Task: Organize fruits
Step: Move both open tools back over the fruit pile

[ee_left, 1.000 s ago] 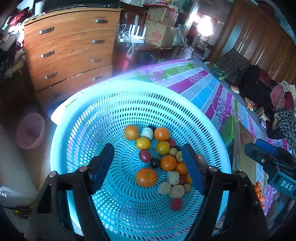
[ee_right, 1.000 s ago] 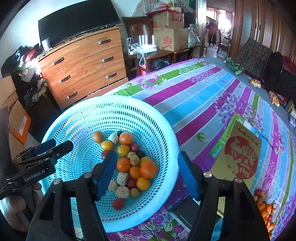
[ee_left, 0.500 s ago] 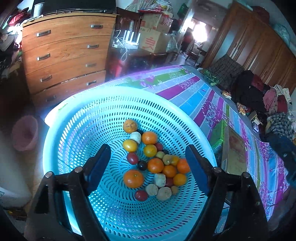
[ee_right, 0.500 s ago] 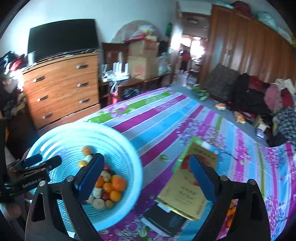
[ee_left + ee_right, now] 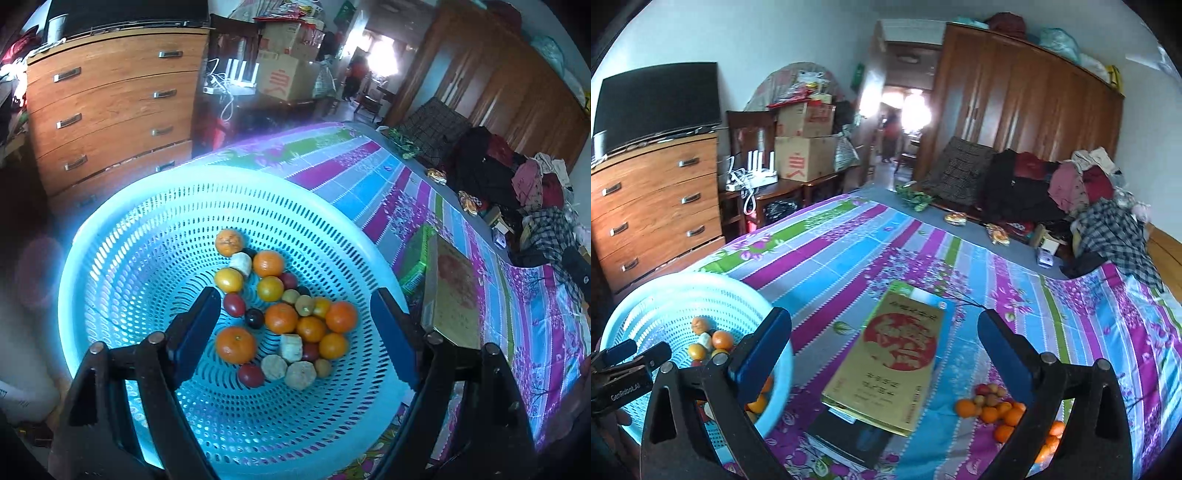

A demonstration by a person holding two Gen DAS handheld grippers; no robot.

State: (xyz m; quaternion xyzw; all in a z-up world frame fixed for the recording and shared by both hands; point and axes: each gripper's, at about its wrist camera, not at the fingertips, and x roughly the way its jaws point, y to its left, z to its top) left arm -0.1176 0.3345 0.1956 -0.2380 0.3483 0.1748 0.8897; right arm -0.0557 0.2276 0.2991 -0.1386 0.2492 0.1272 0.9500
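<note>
Your left gripper (image 5: 291,325) hangs over the blue basket (image 5: 122,229) with its jaws spread wide and nothing between them; the fruits (image 5: 284,314) lie bunched at the bottom of the basket, oranges mixed with smaller red, dark and pale pieces. Your right gripper (image 5: 884,339) is likewise wide open and empty, above the striped cloth (image 5: 834,258) and a gold box (image 5: 890,365), with the basket at its left and a second heap of fruit (image 5: 993,410) loose on the cloth near its right finger (image 5: 1004,354).
</note>
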